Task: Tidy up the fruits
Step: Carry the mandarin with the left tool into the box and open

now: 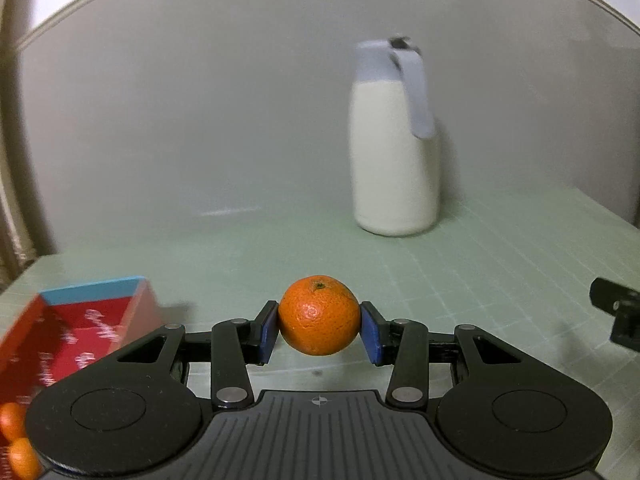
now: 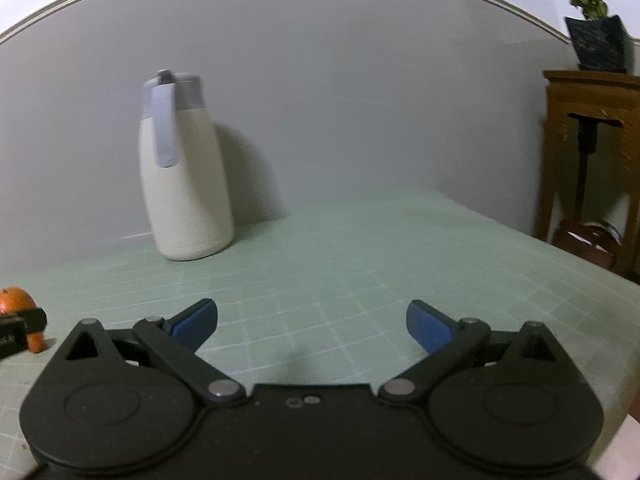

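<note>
Fruit sorting looked partly done at this point. One round orange mandarin (image 1: 319,314) was clamped between the blue pads of the left tool (image 1: 319,330), lifted clear of the pale green gridded surface (image 1: 460,272). Two more small oranges (image 1: 16,440) already sat in the red cardboard box with a blue rim (image 1: 80,320) by the surface's left edge. The right tool (image 2: 312,326) was spread apart, holding nothing. I'd guess this mandarin was headed for the box too.

Each gripper (image 1: 319,332) (image 2: 312,322) is black, with blue pads and silver pivot screws.
</note>
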The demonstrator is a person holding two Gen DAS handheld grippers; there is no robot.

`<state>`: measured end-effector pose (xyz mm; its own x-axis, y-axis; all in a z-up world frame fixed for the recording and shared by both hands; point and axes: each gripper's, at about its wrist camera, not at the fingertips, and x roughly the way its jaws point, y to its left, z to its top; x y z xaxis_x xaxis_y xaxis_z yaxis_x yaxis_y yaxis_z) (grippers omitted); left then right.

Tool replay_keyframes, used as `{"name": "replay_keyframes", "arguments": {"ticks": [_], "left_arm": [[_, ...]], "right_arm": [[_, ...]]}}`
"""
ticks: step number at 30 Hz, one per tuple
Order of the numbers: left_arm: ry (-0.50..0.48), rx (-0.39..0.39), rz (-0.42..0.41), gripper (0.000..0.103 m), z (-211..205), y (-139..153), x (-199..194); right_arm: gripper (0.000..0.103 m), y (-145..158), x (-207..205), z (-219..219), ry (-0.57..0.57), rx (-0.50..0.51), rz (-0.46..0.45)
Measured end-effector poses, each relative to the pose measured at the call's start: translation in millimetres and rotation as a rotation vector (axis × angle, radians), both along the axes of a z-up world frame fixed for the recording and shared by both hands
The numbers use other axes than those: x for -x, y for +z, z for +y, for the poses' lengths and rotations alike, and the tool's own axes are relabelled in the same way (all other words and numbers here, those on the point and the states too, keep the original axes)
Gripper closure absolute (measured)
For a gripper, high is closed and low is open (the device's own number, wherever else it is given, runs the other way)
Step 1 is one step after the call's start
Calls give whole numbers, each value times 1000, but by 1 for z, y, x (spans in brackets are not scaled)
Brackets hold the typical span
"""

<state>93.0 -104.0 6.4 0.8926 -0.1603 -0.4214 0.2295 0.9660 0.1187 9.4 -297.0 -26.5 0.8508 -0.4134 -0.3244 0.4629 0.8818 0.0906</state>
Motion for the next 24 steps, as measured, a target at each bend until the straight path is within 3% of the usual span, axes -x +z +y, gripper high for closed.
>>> {"name": "replay_keyframes", "arguments": {"ticks": [14,24], "left_arm": [[233,-9,-43,60,111,10,13],[354,-23,2,60,163,-7,7]], "right_arm": [[2,1,-31,81,210,84,7],[2,-1,-45,119,307,98,11]]}}
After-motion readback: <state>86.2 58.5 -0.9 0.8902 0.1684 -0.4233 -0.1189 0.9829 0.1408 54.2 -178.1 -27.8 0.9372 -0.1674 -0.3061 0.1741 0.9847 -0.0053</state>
